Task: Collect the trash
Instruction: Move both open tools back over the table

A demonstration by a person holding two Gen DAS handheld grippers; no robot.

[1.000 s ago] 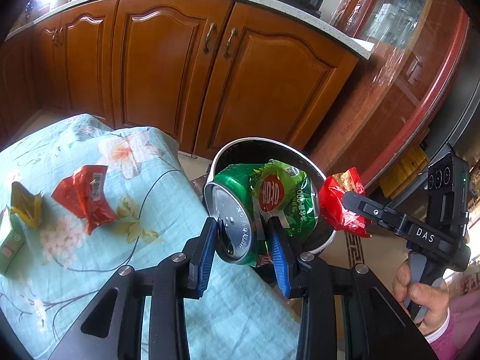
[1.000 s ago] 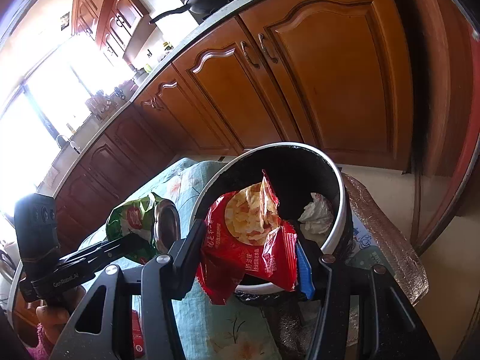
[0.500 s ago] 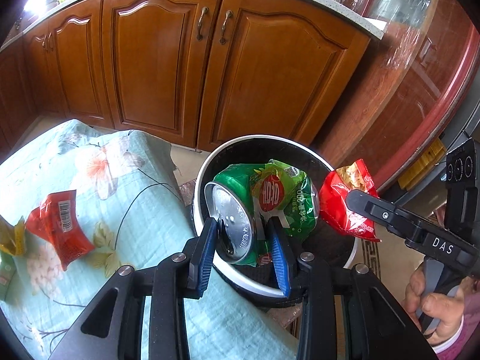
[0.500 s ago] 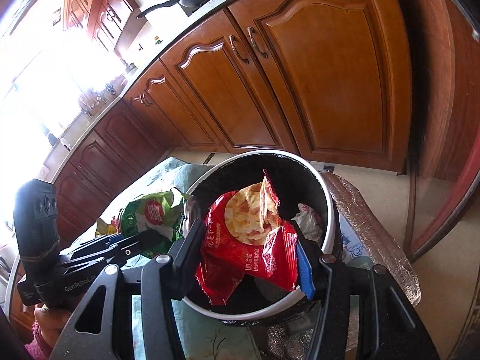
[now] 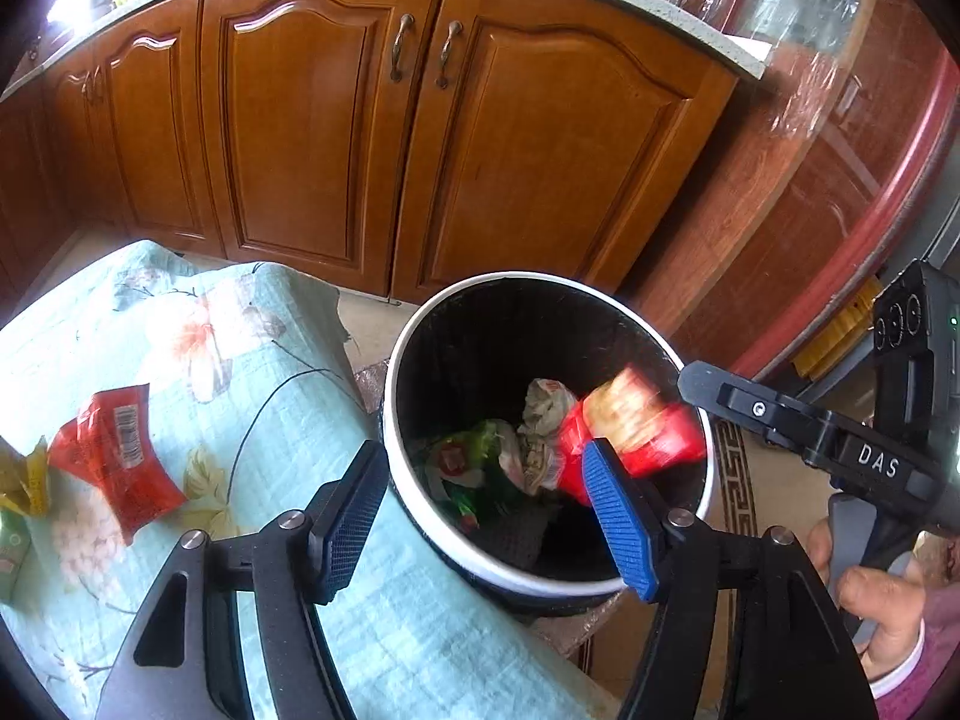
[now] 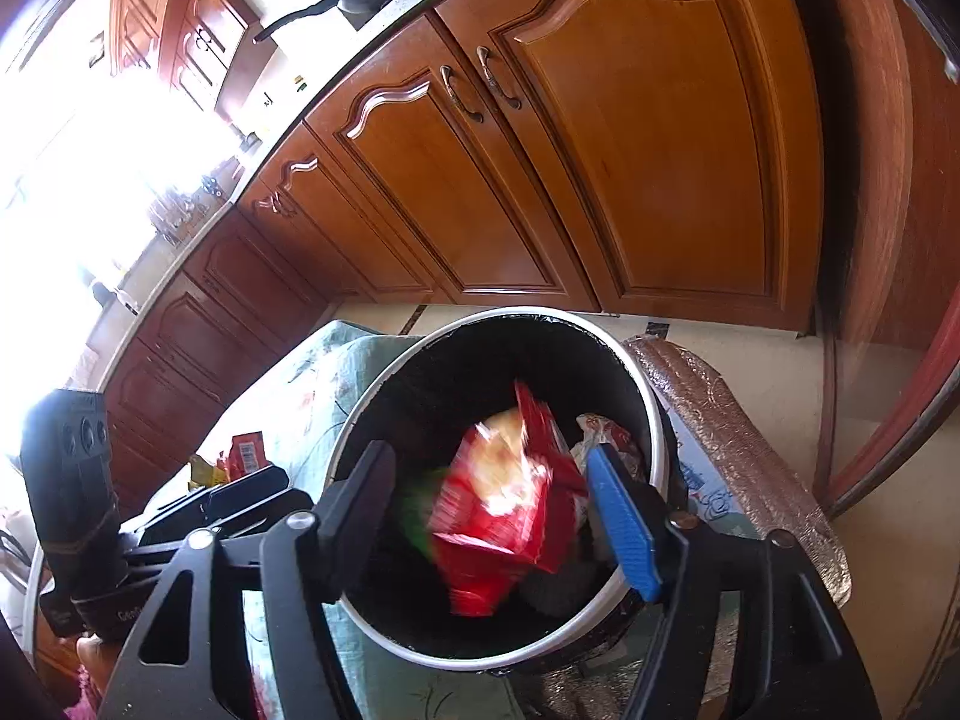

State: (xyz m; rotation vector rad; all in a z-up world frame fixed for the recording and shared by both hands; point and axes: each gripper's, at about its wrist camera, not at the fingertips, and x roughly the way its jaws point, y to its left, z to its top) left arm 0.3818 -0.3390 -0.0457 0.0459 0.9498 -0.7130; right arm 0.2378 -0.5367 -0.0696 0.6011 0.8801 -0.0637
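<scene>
A black trash bin with a white rim [image 5: 528, 285] [image 6: 657, 438] stands beside the table. My left gripper [image 5: 486, 516] is open and empty above the bin's near rim. The green wrapper and can [image 5: 474, 474] lie inside the bin by crumpled paper [image 5: 540, 408]. My right gripper [image 6: 492, 516] is open over the bin; the red snack bag [image 6: 504, 510] [image 5: 630, 426] is blurred, falling between its fingers into the bin. A red wrapper [image 5: 114, 450] and a yellow wrapper [image 5: 24, 480] lie on the floral tablecloth.
The table with the pale blue floral cloth [image 5: 240, 360] is left of the bin. Wooden kitchen cabinets [image 5: 420, 138] stand behind. A foil-covered box [image 6: 738, 438] sits right of the bin. A green packet [image 5: 9, 546] lies at the table's left edge.
Both grippers opened over the bin. The green wrapper and can dropped into the bin; the red snack bag left the right gripper and is falling in.
</scene>
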